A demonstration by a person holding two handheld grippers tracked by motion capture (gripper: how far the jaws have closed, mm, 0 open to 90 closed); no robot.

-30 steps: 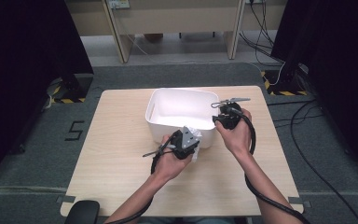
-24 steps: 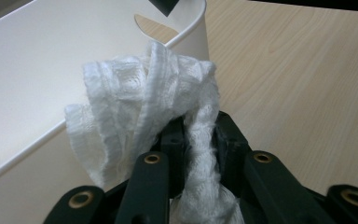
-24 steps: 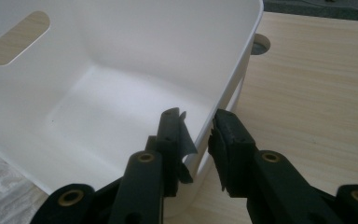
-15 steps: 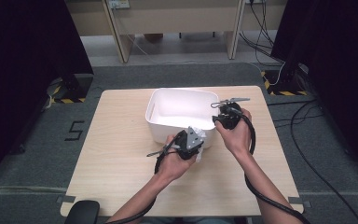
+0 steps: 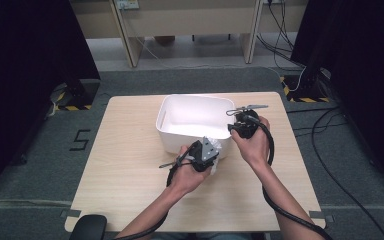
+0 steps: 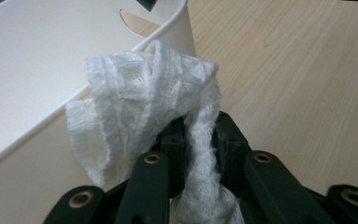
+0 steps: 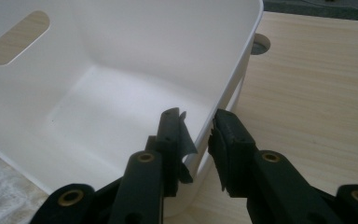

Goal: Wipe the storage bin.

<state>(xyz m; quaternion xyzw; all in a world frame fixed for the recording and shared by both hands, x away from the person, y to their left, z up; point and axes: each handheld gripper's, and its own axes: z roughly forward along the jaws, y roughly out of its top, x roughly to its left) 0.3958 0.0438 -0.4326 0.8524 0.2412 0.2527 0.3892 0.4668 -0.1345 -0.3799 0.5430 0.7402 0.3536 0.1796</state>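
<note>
A white lacy cloth (image 6: 140, 93) is bunched up and pinched between the jaws of my left gripper (image 6: 200, 126), which is shut on it. In the high view the cloth (image 5: 219, 150) hangs at the front right corner of the white bin (image 5: 190, 102), just outside its wall (image 6: 28, 70). My right gripper (image 7: 200, 135) straddles the bin's right rim (image 7: 242, 70), one jaw inside and one outside, closed on the wall. In the high view that right gripper (image 5: 231, 129) sits at the bin's right edge. The inside of the bin (image 7: 98, 102) looks bare.
The bin stands on a light wooden table (image 5: 125, 165), with open tabletop to the left and front. A round hole (image 7: 260, 44) is cut in the tabletop beyond the bin. Cables (image 5: 330, 150) run over the grey floor to the right.
My left gripper has shifted slightly to the right with the cloth, closer to the bin's front corner. The right gripper has stayed on the rim.
</note>
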